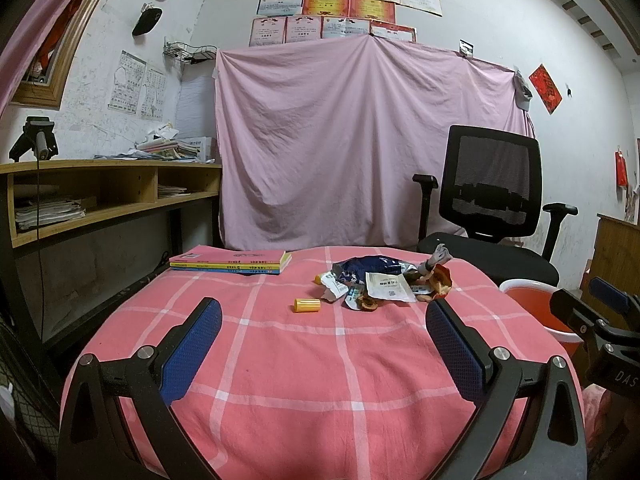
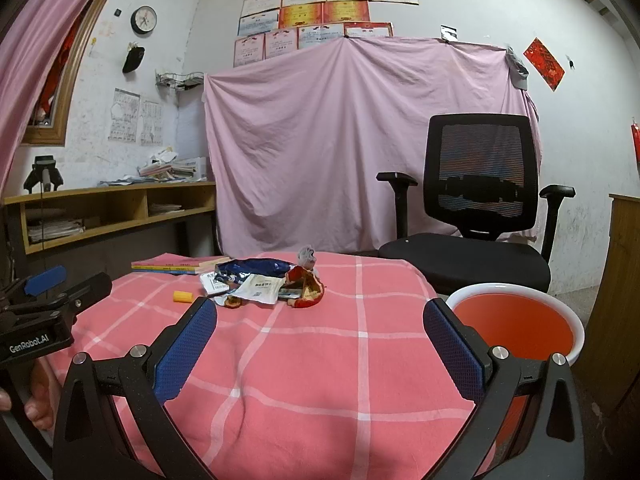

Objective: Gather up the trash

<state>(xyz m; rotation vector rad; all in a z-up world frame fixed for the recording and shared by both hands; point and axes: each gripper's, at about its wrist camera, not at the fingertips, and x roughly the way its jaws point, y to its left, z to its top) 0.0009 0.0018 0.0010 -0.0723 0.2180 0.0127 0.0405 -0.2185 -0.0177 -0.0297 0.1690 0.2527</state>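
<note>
Left wrist view
- Left claw [image 1: 322, 330]: bottom of frame, blue pads spread wide, grasping nothing, poised over the bench.
- Bench [image 1: 280, 360]: covered in a pink checked cloth, fills the lower half.
- Trash pile [image 1: 384, 284]: centre right, on the cloth; blue foil bag, white paper packets, brown scraps heaped and touching.
- Yellow cap [image 1: 307, 305]: lying on its side just left of the pile, apart from it.
- Books [image 1: 231, 263]: stacked flat at the bench's far left corner.
- Bin [image 1: 536, 306]: red inside, white rim, right edge, beside the bench.
- Right claw [image 1: 592, 306]: right edge, partly cut off.

Right wrist view
- Right claw [image 2: 320, 330]: bottom of frame, pads released and wide apart, empty.
- Trash pile [image 2: 264, 284]: centre, beyond the pads.
- Bin [image 2: 516, 320]: lower right, just beside the bench.
- Left claw [image 2: 66, 282]: left edge, held by a hand [image 2: 34, 396].
- Office chair [image 2: 476, 216]: right, behind the bin.
</note>
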